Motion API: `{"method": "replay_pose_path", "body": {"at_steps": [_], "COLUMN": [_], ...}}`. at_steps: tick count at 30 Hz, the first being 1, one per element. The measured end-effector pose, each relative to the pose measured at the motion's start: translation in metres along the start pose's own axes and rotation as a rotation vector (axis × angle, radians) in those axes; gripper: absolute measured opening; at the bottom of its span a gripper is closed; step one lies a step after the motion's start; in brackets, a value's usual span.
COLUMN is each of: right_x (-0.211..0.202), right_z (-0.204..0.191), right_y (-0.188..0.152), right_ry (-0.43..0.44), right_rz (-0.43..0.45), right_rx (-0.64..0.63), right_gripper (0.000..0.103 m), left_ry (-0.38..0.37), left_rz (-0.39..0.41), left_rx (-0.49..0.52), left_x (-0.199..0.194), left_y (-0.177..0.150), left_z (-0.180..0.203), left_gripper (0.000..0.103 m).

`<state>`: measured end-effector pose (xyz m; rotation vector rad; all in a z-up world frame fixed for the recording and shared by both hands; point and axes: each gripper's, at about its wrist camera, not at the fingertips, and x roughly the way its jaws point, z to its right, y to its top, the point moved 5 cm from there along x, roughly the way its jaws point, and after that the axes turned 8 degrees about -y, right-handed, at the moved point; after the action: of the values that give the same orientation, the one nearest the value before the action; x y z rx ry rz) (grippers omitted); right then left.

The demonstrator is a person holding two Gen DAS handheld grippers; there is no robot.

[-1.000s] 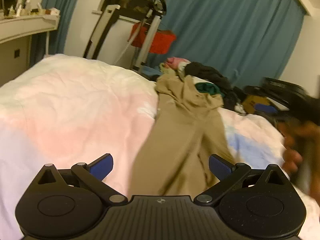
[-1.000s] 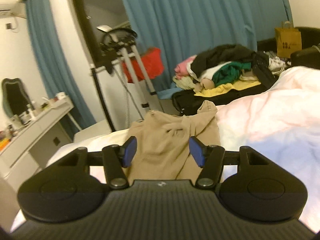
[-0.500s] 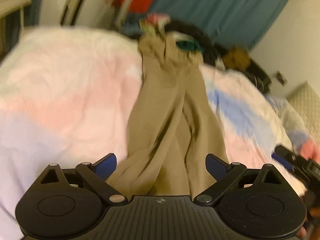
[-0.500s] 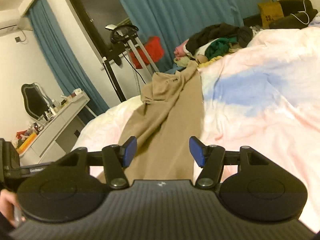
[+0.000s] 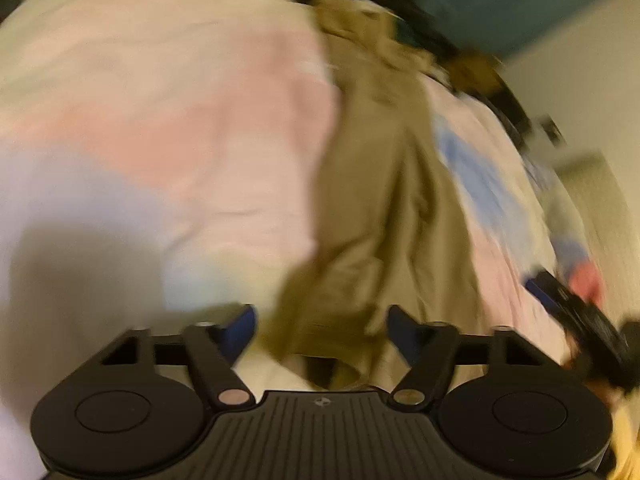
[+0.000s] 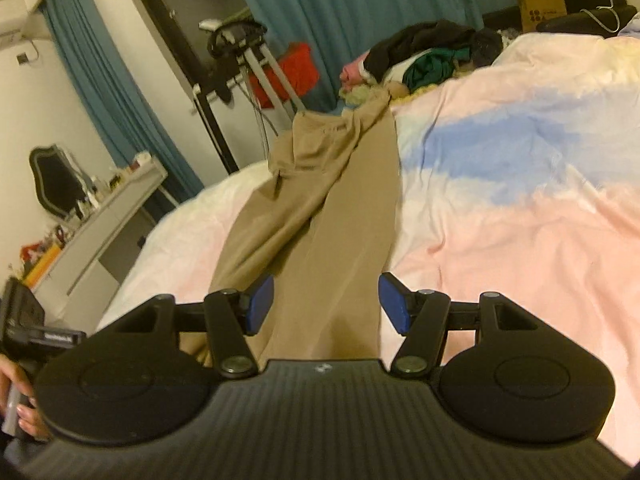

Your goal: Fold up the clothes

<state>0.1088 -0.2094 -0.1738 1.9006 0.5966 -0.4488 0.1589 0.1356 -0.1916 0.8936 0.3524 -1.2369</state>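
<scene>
Barely begun: tan trousers [image 6: 320, 216] laid lengthwise on the bed [image 6: 520, 208], over the pastel pink-and-blue duvet, waistband at the far edge near a heap of other clothes [image 6: 424, 56], legs running back toward both cameras, side by side and partly overlapping, no fold across them yet. Left to do, by the look of it: catching the hems, carrying them up to the waistband, then halving again. Left tongs [image 5: 320, 326] tilted steeply down over the near hem end, jaws closing, rumpled cuff cloth between the blue pads though, through heavy blur, not visibly pinched. Right tongs [image 6: 326, 300] angled more shallowly along the trouser legs, jaws at a middling gap, fabric seen between the pads but beneath them, nothing gripped. At the left edge of the right wrist view, a hand [image 6: 18, 404] wrapped round the other tool's handle.
</scene>
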Motion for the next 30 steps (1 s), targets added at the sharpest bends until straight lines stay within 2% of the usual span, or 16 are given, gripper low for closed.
{"method": "replay_pose_path", "body": {"at_steps": [1, 2, 3, 4, 5, 6, 8, 10, 13, 16, 20, 22, 24, 28, 30], "right_x": [0.003, 0.006, 0.009, 0.011, 0.013, 0.013, 0.011, 0.008, 0.003, 0.001, 0.002, 0.001, -0.002, -0.008, -0.011], "right_z": [-0.002, -0.004, -0.005, -0.006, -0.007, -0.007, -0.005, -0.003, 0.002, 0.007, 0.015, 0.019, 0.022, 0.024, 0.023], "right_y": [-0.002, -0.003, -0.004, -0.005, -0.005, -0.005, -0.004, -0.003, -0.001, 0.001, 0.002, 0.003, 0.003, 0.007, 0.009], "right_ry": [-0.001, -0.004, -0.009, -0.014, -0.020, -0.023, -0.024, -0.025, -0.026, -0.031, -0.033, -0.031, -0.032, -0.032, -0.032], "right_rz": [-0.010, -0.019, -0.026, -0.033, -0.036, -0.037, -0.032, -0.026, -0.015, -0.011, -0.019, -0.021, -0.016, 0.011, 0.027], "right_rx": [-0.007, -0.013, -0.020, -0.026, -0.030, -0.033, -0.032, -0.024, -0.002, 0.020, 0.061, 0.084, 0.098, 0.102, 0.092], "right_gripper": [0.061, 0.061, 0.061, 0.061, 0.061, 0.061, 0.061, 0.061, 0.061, 0.061, 0.061, 0.061, 0.061, 0.061, 0.062], "left_ry": [0.006, 0.030, 0.061, 0.091, 0.142, 0.184, 0.221, 0.237, 0.305, 0.290, 0.310, 0.310, 0.303, 0.277, 0.261], "left_rz": [-0.005, -0.007, -0.021, -0.035, -0.047, -0.049, -0.056, -0.059, -0.046, -0.063, -0.136, -0.168, -0.206, -0.255, -0.275], "left_rx": [0.053, 0.115, 0.163, 0.211, 0.282, 0.348, 0.457, 0.515, 0.699, 0.825, 0.977, 0.991, 0.964, 0.830, 0.754], "left_x": [0.001, 0.002, 0.003, 0.003, 0.003, 0.003, -0.004, -0.006, -0.010, -0.002, 0.035, 0.053, 0.072, 0.104, 0.110], "left_y": [0.000, -0.001, -0.001, -0.001, -0.002, -0.004, -0.011, -0.018, -0.033, -0.055, -0.087, -0.094, -0.098, -0.096, -0.096], "left_z": [0.009, 0.019, 0.026, 0.033, 0.043, 0.051, 0.069, 0.088, 0.126, 0.166, 0.203, 0.205, 0.198, 0.177, 0.167], "left_gripper": [0.055, 0.035, 0.025, 0.011, 0.008, 0.007, 0.005, 0.005, 0.005, 0.005, 0.005, 0.005, 0.005, 0.006, 0.010]}}
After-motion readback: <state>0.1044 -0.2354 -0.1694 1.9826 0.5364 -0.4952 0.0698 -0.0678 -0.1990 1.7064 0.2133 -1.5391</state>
